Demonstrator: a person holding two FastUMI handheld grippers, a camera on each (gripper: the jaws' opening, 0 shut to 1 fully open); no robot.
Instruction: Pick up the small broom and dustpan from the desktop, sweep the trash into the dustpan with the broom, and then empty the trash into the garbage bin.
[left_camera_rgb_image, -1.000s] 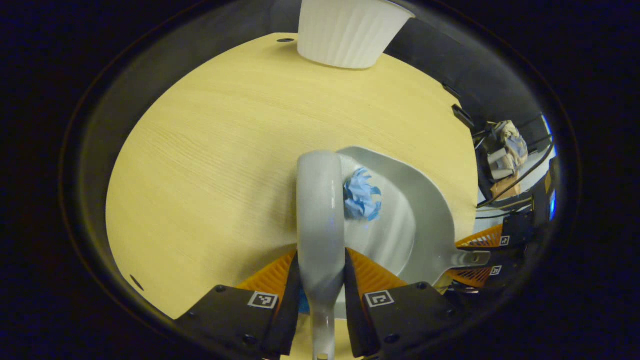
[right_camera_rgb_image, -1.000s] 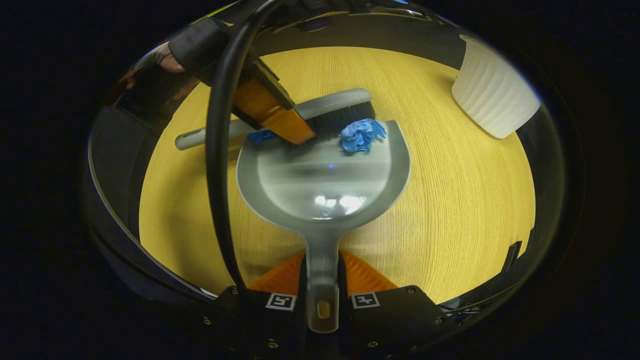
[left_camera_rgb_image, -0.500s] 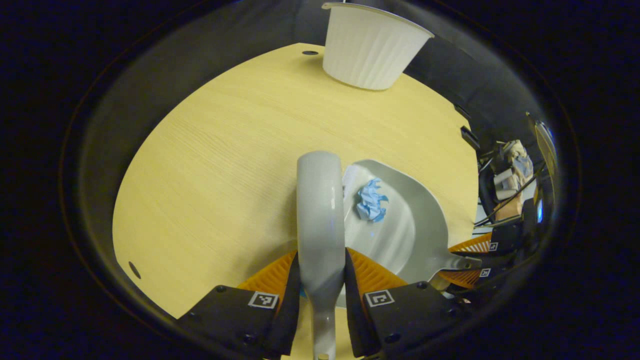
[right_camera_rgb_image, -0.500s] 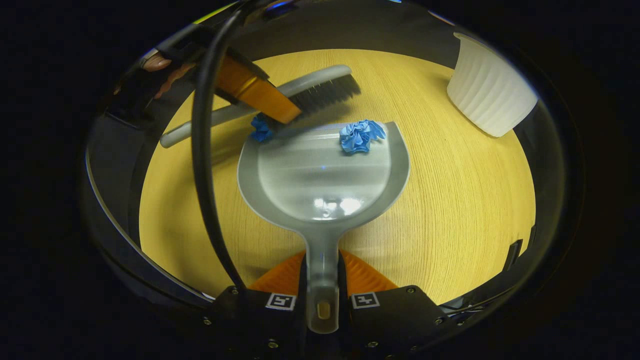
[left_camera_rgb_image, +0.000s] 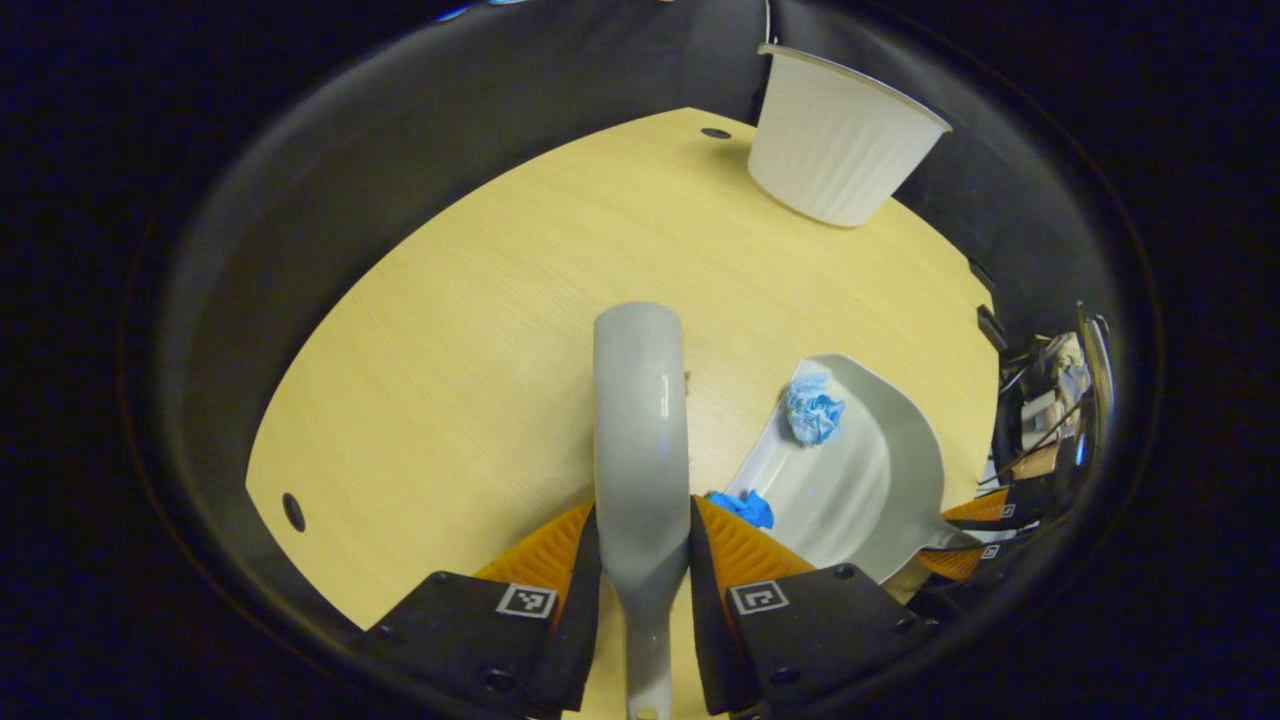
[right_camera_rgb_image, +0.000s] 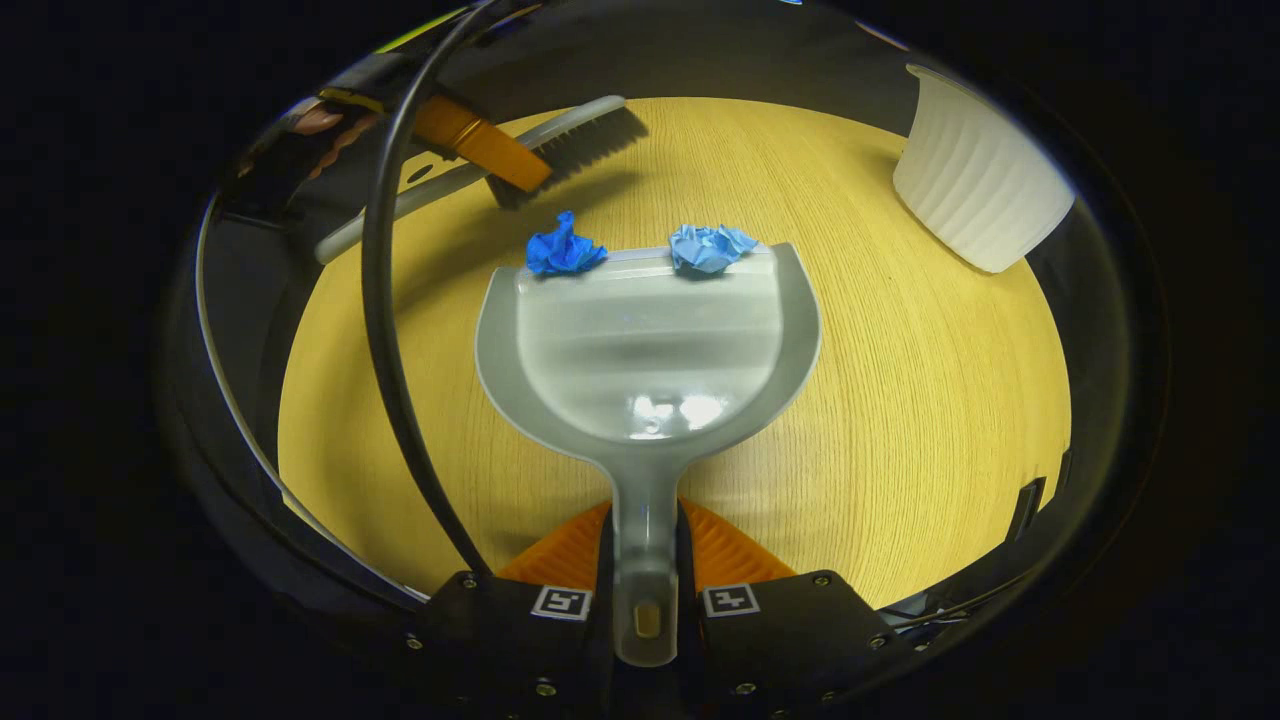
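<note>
Two paper wads at the dustpan's mouth, broom raised beyond them

The right gripper (right_camera_rgb_image: 645, 560) has its fingers clamped on the handle of the dustpan (right_camera_rgb_image: 645, 360), which lies flat on the counter (right_camera_rgb_image: 900, 400), mouth away from the hand. The pale blue wad (right_camera_rgb_image: 708, 247) sits on the lip; the darker blue wad (right_camera_rgb_image: 563, 252) sits at the lip's left end, half on the counter. The left gripper (left_camera_rgb_image: 642, 560) grips the broom (left_camera_rgb_image: 640, 420), bristles beyond the darker wad, so a stroke runs toward the pan. The white garbage bin (right_camera_rgb_image: 975, 185) stands at the counter's far right edge.
</note>
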